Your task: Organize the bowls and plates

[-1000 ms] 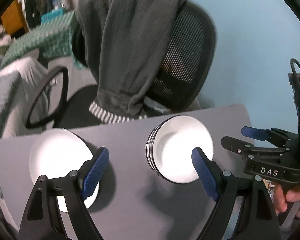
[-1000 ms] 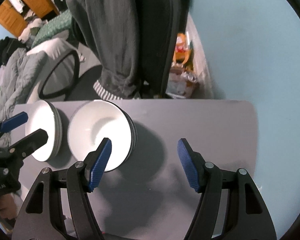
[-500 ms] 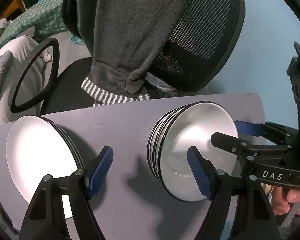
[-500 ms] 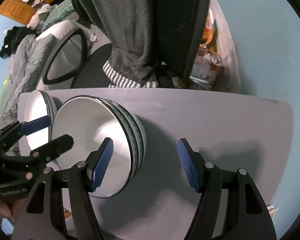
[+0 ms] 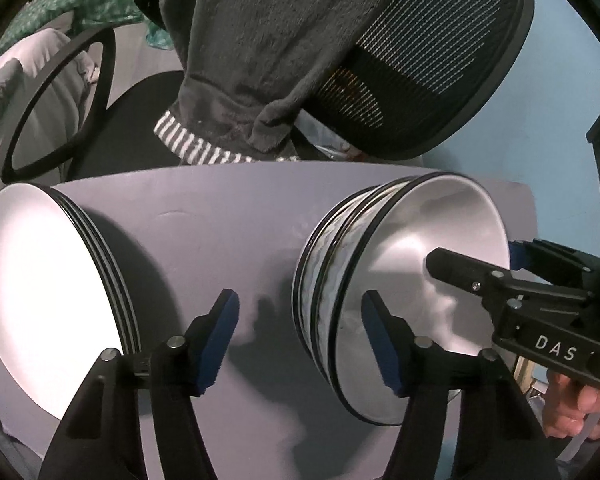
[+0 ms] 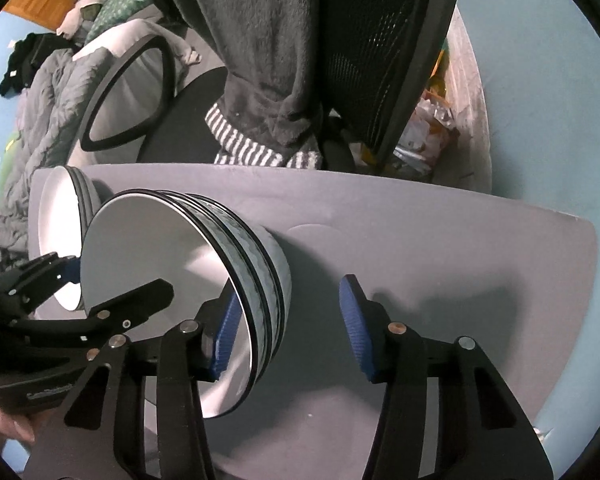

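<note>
A stack of white bowls with black rims [image 5: 412,280] stands on the grey table [image 5: 228,216]; it also shows in the right wrist view [image 6: 168,280]. A stack of white plates [image 5: 48,280] lies to its left, seen too in the right wrist view [image 6: 60,216]. My left gripper [image 5: 300,340] is open, low over the table, with its right finger inside the bowl rim and its left finger between the stacks. My right gripper [image 6: 288,328] is open, its left finger over the bowl rim, its right finger outside. It shows in the left wrist view [image 5: 476,264] over the bowls.
A black mesh office chair [image 5: 420,80] draped with a grey garment [image 5: 260,60] stands just behind the table's far edge. A pale blue wall [image 6: 540,100] lies to the right. The table's right part [image 6: 460,260] is bare. Bedding lies far left.
Both grippers have moved down and closer to the bowl stack, which now looks larger. Each gripper's finger now reaches into the top bowl. The jaws stay open.
</note>
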The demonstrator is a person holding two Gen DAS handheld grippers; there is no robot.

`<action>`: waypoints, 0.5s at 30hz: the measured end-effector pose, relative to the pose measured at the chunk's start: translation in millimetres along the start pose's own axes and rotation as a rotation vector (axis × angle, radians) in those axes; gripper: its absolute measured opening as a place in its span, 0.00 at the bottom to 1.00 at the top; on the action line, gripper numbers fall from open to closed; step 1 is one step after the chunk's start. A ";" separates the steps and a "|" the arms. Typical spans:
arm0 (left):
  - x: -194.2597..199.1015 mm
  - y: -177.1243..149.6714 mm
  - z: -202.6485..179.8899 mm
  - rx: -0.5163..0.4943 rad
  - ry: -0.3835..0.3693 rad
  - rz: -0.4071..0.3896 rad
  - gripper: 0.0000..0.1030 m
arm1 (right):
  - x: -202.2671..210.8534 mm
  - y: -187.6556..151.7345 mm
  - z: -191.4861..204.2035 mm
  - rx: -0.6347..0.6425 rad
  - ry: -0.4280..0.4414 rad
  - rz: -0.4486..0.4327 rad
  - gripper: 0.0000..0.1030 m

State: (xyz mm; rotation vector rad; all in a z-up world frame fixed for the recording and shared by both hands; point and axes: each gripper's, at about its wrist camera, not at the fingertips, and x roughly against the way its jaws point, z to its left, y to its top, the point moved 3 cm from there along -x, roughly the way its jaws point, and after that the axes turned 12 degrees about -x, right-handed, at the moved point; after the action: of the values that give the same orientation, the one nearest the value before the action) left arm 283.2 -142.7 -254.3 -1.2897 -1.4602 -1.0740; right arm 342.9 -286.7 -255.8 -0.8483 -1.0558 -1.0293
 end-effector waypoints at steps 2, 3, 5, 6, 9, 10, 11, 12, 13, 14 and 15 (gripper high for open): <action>-3.0 -1.1 1.1 0.018 -0.022 0.008 0.58 | -2.9 0.3 0.4 -0.001 0.005 0.014 0.43; -3.5 -1.3 2.3 0.026 -0.030 0.009 0.57 | -3.7 0.4 1.1 -0.001 0.013 0.017 0.42; -3.5 -1.4 3.4 0.039 -0.049 0.009 0.53 | -4.0 1.0 1.6 0.002 0.015 0.018 0.41; -4.1 -1.4 3.7 0.041 -0.055 0.008 0.52 | -4.1 1.2 2.1 0.005 0.016 0.017 0.40; -4.9 -1.2 4.9 0.049 -0.080 0.006 0.48 | -5.4 2.2 4.2 0.006 0.022 0.025 0.38; -5.3 -1.2 4.9 0.051 -0.093 0.005 0.43 | -5.5 2.1 5.2 0.011 0.027 0.028 0.35; -5.9 -1.2 4.4 0.053 -0.113 0.007 0.38 | -5.8 1.9 6.9 0.020 0.031 0.035 0.34; -6.6 -1.1 3.2 0.052 -0.127 0.014 0.34 | -6.4 0.5 9.5 0.031 0.037 0.046 0.30; -7.0 -1.3 1.4 0.043 -0.128 0.024 0.34 | -7.6 -1.6 13.2 0.048 0.048 0.065 0.28; -6.9 -1.6 0.5 0.035 -0.121 0.024 0.34 | -7.1 -3.1 16.8 0.072 0.025 0.060 0.28; -6.5 -2.1 0.1 0.032 -0.115 0.023 0.34 | -6.3 -4.7 20.8 0.098 0.000 0.045 0.27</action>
State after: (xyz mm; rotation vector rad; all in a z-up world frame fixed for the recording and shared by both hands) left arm 281.6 -144.3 -260.7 -1.3612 -1.5384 -0.9712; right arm 331.8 -267.5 -255.6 -0.7893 -1.0733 -0.9323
